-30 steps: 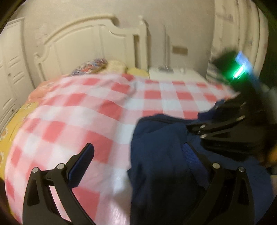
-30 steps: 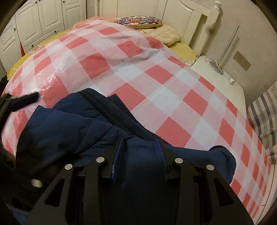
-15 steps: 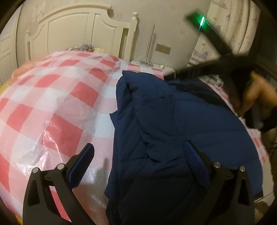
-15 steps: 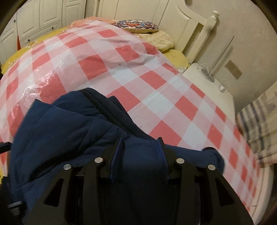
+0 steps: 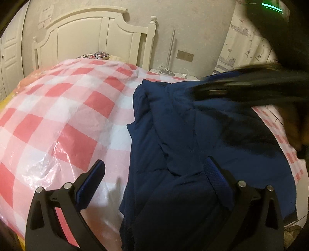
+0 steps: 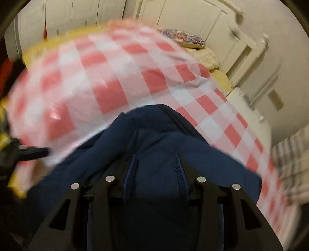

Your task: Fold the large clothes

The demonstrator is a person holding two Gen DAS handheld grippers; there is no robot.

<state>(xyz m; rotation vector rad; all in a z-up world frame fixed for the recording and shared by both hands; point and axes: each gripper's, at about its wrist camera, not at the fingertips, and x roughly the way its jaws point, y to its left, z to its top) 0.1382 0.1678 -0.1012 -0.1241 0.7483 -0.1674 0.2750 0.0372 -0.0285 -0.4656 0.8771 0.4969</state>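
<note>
A navy padded jacket (image 5: 193,144) lies bunched on the red-and-white checked bed cover (image 5: 67,115). My left gripper (image 5: 154,173) is open, its jaws wide apart over the jacket's left edge, holding nothing. My right gripper (image 6: 155,170) is shut on a fold of the jacket (image 6: 156,150) and lifts it; it shows as a dark blur in the left wrist view (image 5: 241,90) above the jacket's far side.
A white headboard (image 5: 92,38) and a patterned pillow (image 5: 94,55) are at the far end. A white nightstand (image 5: 170,74) with cables stands beside the bed. Curtains (image 5: 247,52) hang at right. White wardrobe doors (image 6: 77,17) line the far side.
My right gripper has swung fast with the jacket fold in it, blurring its view. The left gripper has stayed open and pulled back a little over the jacket's edge.
</note>
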